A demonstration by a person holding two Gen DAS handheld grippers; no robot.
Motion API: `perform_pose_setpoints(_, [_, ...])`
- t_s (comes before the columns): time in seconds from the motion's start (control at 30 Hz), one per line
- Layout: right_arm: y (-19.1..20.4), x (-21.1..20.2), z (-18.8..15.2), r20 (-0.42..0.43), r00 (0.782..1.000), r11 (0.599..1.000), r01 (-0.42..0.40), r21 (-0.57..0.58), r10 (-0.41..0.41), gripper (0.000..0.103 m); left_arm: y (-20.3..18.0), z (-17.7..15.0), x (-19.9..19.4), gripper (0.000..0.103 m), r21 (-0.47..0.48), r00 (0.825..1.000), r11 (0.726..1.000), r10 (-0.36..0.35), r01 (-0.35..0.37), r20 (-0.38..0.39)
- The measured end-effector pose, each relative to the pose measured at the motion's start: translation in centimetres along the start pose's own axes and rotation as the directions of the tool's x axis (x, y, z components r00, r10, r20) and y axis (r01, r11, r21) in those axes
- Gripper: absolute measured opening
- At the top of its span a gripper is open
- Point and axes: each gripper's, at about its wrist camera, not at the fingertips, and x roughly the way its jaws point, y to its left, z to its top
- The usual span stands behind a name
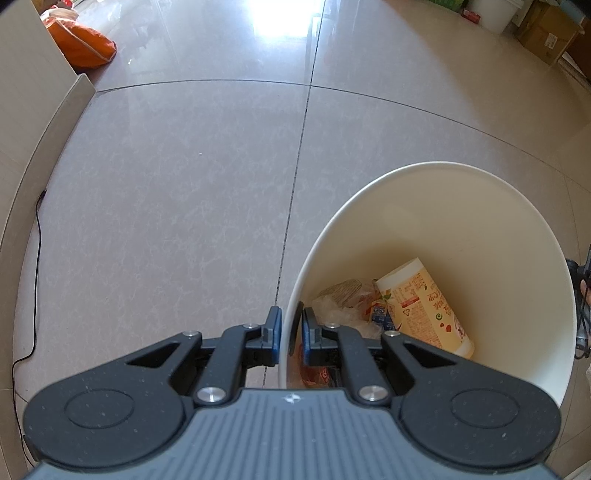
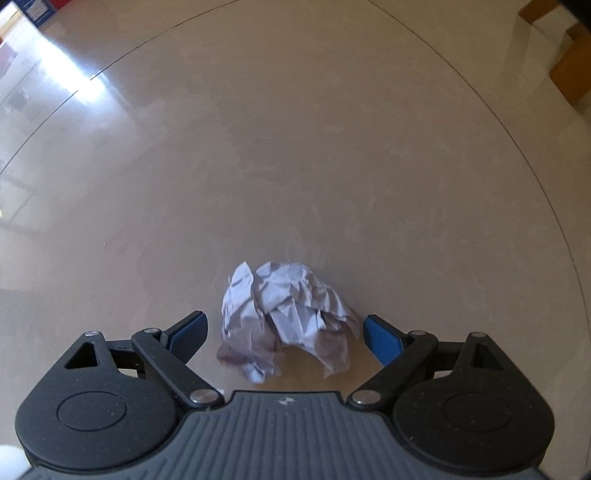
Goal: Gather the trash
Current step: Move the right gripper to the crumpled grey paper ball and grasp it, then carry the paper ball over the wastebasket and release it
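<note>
In the left wrist view my left gripper (image 1: pixel 290 332) is shut on the near rim of a white trash bin (image 1: pixel 461 206), one blue pad outside the wall and one inside. At the bottom of the bin lie a yellow printed cup (image 1: pixel 424 302) and crumpled plastic wrappers (image 1: pixel 343 299). A ball of crumpled white paper (image 2: pixel 288 310) shows in the right wrist view, lying on the beige tiled floor. My right gripper (image 2: pixel 284 326) points down over it, open wide. The paper sits between the two blue pads, with a gap on each side.
An orange bag (image 1: pixel 83 37) lies at the far left by a wall. A black cable (image 1: pixel 37 258) runs along the baseboard. Cardboard boxes (image 1: pixel 546 33) and a white bucket (image 1: pixel 495 11) stand at the far right. Another cardboard box (image 2: pixel 569 70) is at the right wrist view's upper right.
</note>
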Motion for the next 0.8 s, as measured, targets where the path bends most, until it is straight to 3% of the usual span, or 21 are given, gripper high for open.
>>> perform_pose_setpoints(0.07, [0.2, 0.1, 0.3, 0.01, 1.0, 1.0, 0.012, 0.015, -0.012, 0.092, 0.0, 0.0, 0.1, 0.01, 0.0, 1.0, 1.0, 0.001, -0.001, -0.001])
perform_pose_setpoints(0.2, [0.9, 0.0, 0.9, 0.018, 0.997, 0.997, 0.077, -0.026, -0.076, 0.072, 0.0, 0.0, 0.2, 0.01, -0.004, 1.0, 1.0, -0.001, 0.001, -0.002])
perform_pose_setpoints(0.3, [1.1, -0.2, 0.8, 0.009, 0.997, 0.995, 0.083, -0.055, -0.082, 0.063, 0.1, 0.0, 0.2, 0.01, -0.007, 1.0, 1.0, -0.005, 0.005, 0.0])
perform_pose_setpoints(0.43, [0.8, -0.3, 0.4, -0.026, 0.995, 0.993, 0.091, -0.071, -0.093, 0.06, 0.2, 0.0, 0.2, 0.01, -0.005, 1.0, 1.0, -0.008, 0.008, 0.0])
perform_pose_setpoints(0.6, [1.6, -1.3, -0.5, -0.057, 0.992, 0.979, 0.105, -0.177, -0.117, 0.059, 0.0, 0.2, 0.2, 0.01, 0.011, 1.0, 1.0, 0.002, -0.002, -0.005])
perform_pose_setpoints(0.8, [3.7, -5.7, -4.0, -0.085, 0.989, 0.909, 0.079, -0.408, -0.124, 0.059, -0.2, 0.3, 0.3, 0.01, 0.014, 1.0, 1.0, 0.002, -0.002, -0.009])
